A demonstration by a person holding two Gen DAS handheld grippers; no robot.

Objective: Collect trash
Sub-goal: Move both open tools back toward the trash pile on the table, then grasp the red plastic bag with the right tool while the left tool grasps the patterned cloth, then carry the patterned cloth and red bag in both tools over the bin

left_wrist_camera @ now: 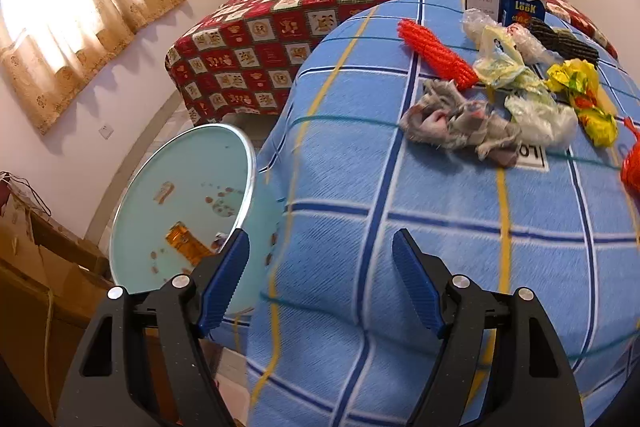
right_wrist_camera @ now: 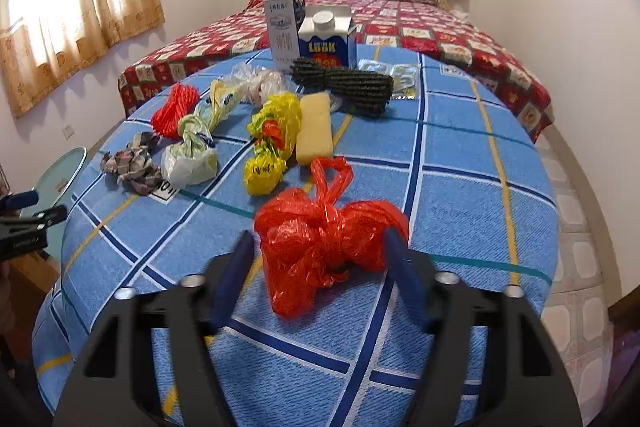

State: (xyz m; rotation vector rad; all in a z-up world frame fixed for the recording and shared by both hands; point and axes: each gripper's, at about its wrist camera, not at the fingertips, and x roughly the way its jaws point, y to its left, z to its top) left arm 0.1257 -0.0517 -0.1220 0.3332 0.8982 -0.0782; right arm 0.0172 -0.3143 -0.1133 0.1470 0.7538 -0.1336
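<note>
Trash lies on a table with a blue checked cloth (right_wrist_camera: 460,195). A knotted red plastic bag (right_wrist_camera: 320,231) lies between the open fingers of my right gripper (right_wrist_camera: 318,247), which straddle it without closing. Behind it lie a yellow bag (right_wrist_camera: 272,139), a pale green bag (right_wrist_camera: 192,155), crumpled grey paper (right_wrist_camera: 132,159), a red net (right_wrist_camera: 176,107), a yellow sponge (right_wrist_camera: 314,127) and a black net (right_wrist_camera: 348,85). My left gripper (left_wrist_camera: 320,243) is open and empty over the table's left edge, beside a light blue bin (left_wrist_camera: 180,203) holding a few scraps. The grey paper (left_wrist_camera: 460,123) lies ahead of it.
Two cartons, a grey one (right_wrist_camera: 284,27) and a blue one (right_wrist_camera: 328,39), stand at the table's far edge. A bed with a red patterned cover (right_wrist_camera: 440,27) is behind. A wooden cabinet (left_wrist_camera: 36,267) stands left of the bin. Tiled floor (right_wrist_camera: 576,267) lies to the right.
</note>
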